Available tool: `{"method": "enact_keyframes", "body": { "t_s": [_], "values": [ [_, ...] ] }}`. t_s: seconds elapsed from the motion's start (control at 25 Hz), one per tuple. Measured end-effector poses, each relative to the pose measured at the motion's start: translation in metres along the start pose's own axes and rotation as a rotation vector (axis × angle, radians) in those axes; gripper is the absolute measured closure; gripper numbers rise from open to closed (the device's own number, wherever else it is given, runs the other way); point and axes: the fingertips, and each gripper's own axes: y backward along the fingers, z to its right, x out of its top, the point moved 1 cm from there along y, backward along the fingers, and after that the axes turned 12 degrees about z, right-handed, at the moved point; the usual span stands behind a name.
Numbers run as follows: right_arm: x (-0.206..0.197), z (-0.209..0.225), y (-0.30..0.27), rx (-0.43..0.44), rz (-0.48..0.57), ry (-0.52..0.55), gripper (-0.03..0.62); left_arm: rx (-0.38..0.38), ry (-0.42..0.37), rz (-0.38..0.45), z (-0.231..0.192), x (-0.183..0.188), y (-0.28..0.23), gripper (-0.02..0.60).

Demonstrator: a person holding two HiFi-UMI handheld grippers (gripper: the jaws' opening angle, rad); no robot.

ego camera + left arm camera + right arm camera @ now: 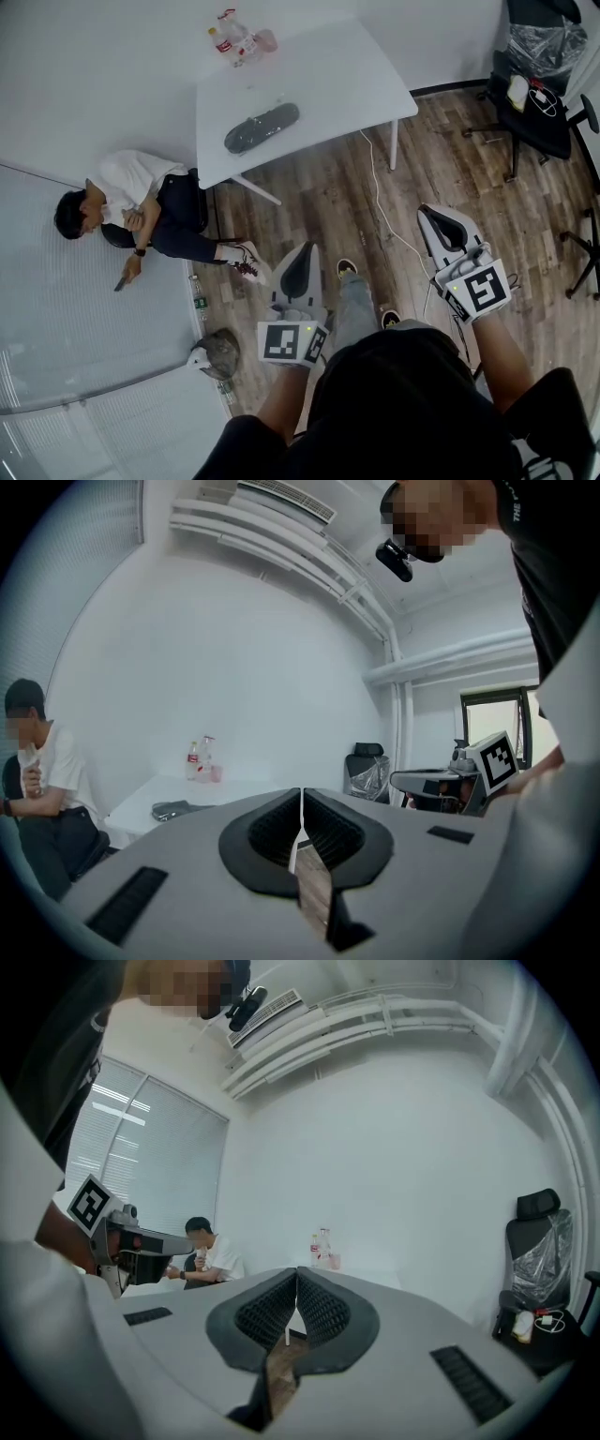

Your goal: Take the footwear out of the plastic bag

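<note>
Footwear (262,127), a dark shape inside the plastic bag (236,141), lies near the middle of the white table (347,75). The bottles (234,39) stand at the table's far corner. As I judge it, nothing is done: the bag is untouched and opening it is all ahead. Well short of the table, my left gripper (307,251) and right gripper (431,217) are both clenched on nothing.

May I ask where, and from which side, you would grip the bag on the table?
Probably at the right end of the bag, coming from the near edge of the table: it lies flat, long and slim, beside that edge, so jaws span its narrow width. Its opening is unclear.
</note>
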Motion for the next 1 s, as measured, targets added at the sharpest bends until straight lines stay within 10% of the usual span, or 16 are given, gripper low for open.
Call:
{"method": "enact_keyframes", "body": {
  "t_s": [1.0],
  "values": [
    [-0.018,0.004,-0.164,0.169,-0.090,0.201,0.574,-0.029,0.024,0.019,-0.145,-0.011,-0.089,0.551]
  ]
}}
